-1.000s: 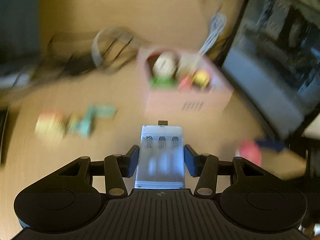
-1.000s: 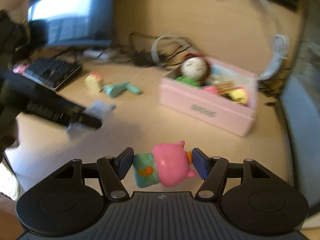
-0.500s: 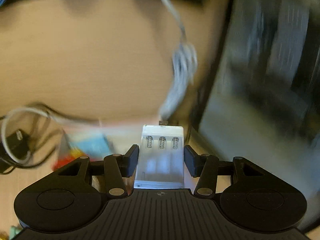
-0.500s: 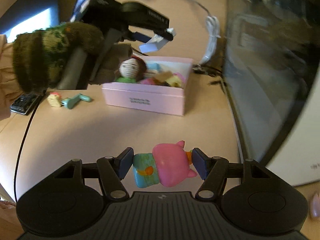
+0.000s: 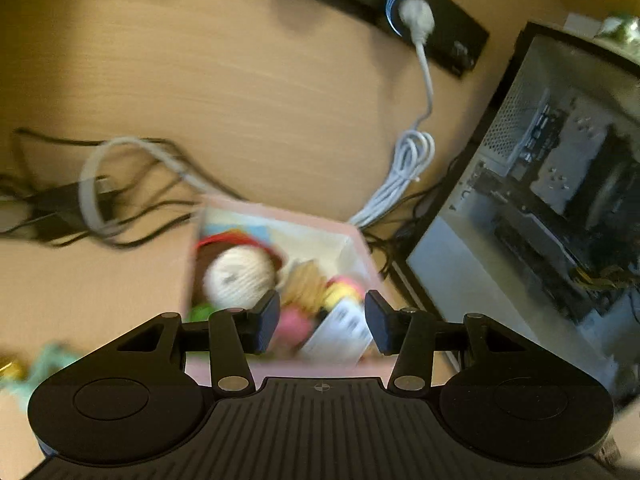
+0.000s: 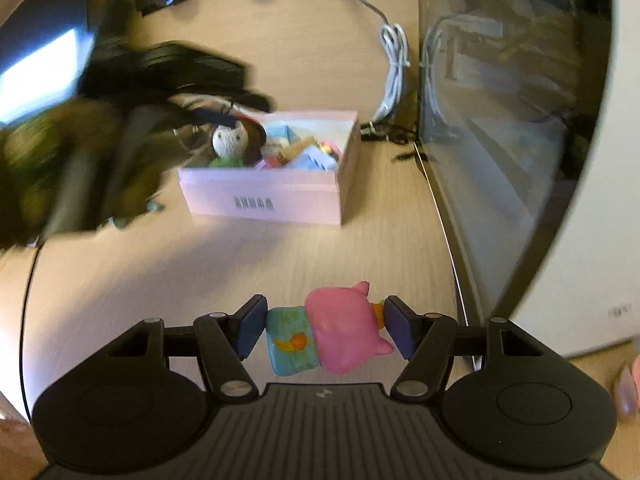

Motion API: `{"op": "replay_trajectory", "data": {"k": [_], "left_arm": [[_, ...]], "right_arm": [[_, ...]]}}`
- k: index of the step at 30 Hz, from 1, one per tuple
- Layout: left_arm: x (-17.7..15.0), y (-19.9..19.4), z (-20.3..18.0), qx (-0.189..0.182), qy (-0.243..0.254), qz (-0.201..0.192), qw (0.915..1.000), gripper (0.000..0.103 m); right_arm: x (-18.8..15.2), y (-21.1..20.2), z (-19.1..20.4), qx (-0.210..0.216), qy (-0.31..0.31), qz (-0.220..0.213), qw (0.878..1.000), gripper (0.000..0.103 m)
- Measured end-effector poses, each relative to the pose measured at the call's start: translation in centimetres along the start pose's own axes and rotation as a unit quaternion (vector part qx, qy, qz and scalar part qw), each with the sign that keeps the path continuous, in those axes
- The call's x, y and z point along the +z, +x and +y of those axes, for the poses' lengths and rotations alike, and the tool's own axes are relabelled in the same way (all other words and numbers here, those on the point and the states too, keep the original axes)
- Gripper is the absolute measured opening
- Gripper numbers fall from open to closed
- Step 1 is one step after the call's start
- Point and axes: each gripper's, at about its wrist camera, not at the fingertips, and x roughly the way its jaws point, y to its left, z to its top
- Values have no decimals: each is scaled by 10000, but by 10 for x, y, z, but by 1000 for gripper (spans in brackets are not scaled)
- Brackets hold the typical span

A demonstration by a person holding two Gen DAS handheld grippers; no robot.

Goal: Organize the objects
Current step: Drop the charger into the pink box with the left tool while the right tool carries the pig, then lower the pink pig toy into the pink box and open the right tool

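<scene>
Charger case, white, is no longer between the fingers of the left gripper, now spread and empty; it lies in the pink box. Right gripper still clamps the pig toy, probably next for the box.

Pink box front: I see one short line of dark print, too blurred to read.
White case at right: small grey mark, unreadable.
</scene>
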Motion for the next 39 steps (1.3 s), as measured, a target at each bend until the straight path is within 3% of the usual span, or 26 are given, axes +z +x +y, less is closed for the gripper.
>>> {"op": "replay_trajectory", "data": {"k": [5, 11, 13, 16, 19, 21, 23, 25, 30, 33, 36, 39], "left_arm": [[-46, -63, 42, 306, -213, 300, 9989, 51], [-93, -125, 92, 953, -960, 451, 9898, 51], [-102, -144, 106, 1194, -1171, 412, 9851, 51], [-112, -171, 128, 1565, -1456, 351, 9763, 51], [-124, -194, 150, 1840, -1690, 335, 9677, 51], [-127, -201, 162, 1925, -1776, 328, 9645, 51], [-124, -200, 172, 1956, -1703, 341, 9652, 51], [-109, -193, 175, 1922, -1386, 300, 9710, 51], [-35, -158, 176, 1605, -138, -84, 9869, 51], [-3, -118, 183, 1474, 386, 50, 9883, 51], [9, -83, 188, 1484, 835, 154, 9853, 51], [7, -63, 200, 1434, 868, 319, 9853, 51]], "right_arm": [[71, 34, 17, 314, 263, -472, 9980, 65], [169, 114, 33, 2, 334, -1208, 9921, 65], [191, 146, 32, -49, 401, -1175, 9923, 65], [207, 198, 28, -108, 624, -723, 9954, 67], [207, 236, 18, -252, 855, -181, 9959, 72], [206, 232, 10, -257, 1152, -230, 9927, 75], [203, 214, 5, -183, 1465, -392, 9883, 85], [198, 187, 5, -2, 1567, -495, 9864, 86], [164, 123, 27, 330, 1266, -729, 9887, 95], [130, 106, 43, 561, 1084, -421, 9916, 95], [95, 98, 59, 566, 688, -72, 9960, 95], [60, 82, 72, 455, 248, 147, 9985, 95]]}}
